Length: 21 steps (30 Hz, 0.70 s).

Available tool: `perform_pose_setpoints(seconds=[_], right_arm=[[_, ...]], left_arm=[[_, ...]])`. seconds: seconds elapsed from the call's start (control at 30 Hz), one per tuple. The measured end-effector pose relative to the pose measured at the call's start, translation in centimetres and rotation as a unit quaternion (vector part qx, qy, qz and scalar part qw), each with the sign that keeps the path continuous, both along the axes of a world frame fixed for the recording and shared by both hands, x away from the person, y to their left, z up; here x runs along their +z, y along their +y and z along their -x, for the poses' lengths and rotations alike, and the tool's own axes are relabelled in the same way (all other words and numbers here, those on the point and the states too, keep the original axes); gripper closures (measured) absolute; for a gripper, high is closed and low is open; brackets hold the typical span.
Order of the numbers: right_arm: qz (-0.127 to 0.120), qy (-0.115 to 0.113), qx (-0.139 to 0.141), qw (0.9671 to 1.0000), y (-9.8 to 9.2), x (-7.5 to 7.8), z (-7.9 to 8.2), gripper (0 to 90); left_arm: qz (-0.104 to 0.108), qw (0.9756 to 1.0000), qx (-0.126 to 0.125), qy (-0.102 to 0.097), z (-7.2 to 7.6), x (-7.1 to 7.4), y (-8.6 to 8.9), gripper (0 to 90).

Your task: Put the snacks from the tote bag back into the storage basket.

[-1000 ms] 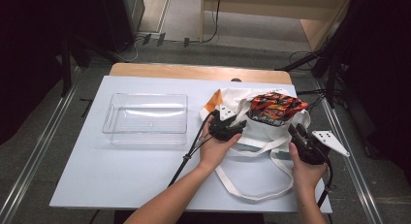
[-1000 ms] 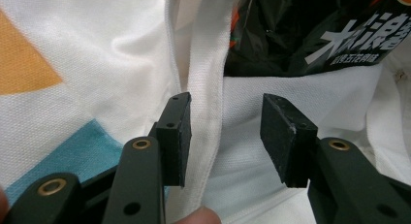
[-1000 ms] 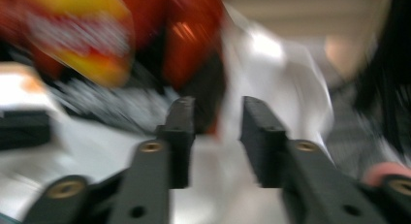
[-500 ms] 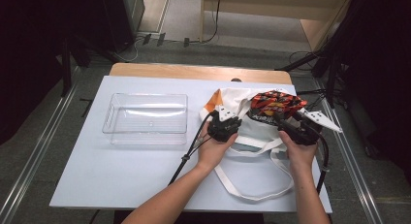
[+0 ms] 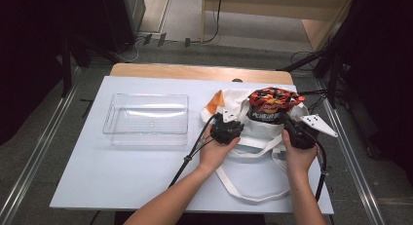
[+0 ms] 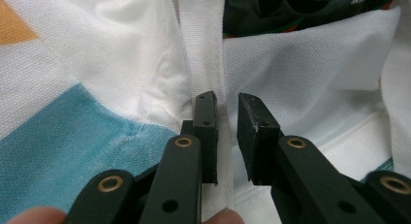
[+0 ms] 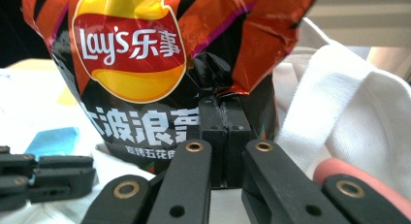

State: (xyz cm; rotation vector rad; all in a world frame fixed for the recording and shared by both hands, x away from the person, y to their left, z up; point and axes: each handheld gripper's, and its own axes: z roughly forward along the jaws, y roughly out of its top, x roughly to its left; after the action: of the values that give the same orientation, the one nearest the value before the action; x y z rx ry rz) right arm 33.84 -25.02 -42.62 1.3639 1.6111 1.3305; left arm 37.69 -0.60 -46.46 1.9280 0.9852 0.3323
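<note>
On the left of the bench point(image 5: 97, 186) sits the clear plastic tray point(image 5: 146, 119), bare and well apart from the work; I read it as the place the snack is meant to go, parked within easy reach

Next comes my left hand-held gripper point(image 6: 227, 112), set against the near wall of the white tote bag point(image 5: 243, 130). In the left gripper view its jaws stand a narrow gap apart with a strip of the bag's white webbing point(image 6: 203, 64) running up between them; they have just eased open slightly, and I cannot see the pads pressing the cloth, so I count it as released. I judge it sits there to pin or steady the bag's mouth while the other side works

The chip bag point(image 5: 272, 105) stands upright in the tote, its red and black top poking out above the rim, which leaves the crimped edge exposed for a pinch

On the right, my right hand-held gripper point(image 7: 224, 110) has just snapped closed; the 2 pads meet flush in the right gripper view, right at the lower front of the chip bag point(image 7: 145, 64), and whether any foil is caught between them I cannot tell
</note>
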Motion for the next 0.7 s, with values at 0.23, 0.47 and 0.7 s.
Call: perform_pose_setpoints(seconds=[0.23,0.47,0.7], right_arm=[[-0.026,-0.028,0.002,0.9993,-0.2,1.4,0.8,90.0],[-0.068,-0.057,0.012,0.996,-0.3,3.5,1.7,90.0],[-0.109,-0.083,0.03,0.9901,-0.7,5.0,2.2,90.0]], left_arm=[[-0.013,0.9996,0.001,-0.024,0.5,0.0,-0.3,72.9],[-0.031,0.9987,-0.004,-0.04,0.9,0.0,-0.5,68.0],[-0.054,0.9975,-0.015,-0.044,1.1,-0.3,-0.8,61.7]])
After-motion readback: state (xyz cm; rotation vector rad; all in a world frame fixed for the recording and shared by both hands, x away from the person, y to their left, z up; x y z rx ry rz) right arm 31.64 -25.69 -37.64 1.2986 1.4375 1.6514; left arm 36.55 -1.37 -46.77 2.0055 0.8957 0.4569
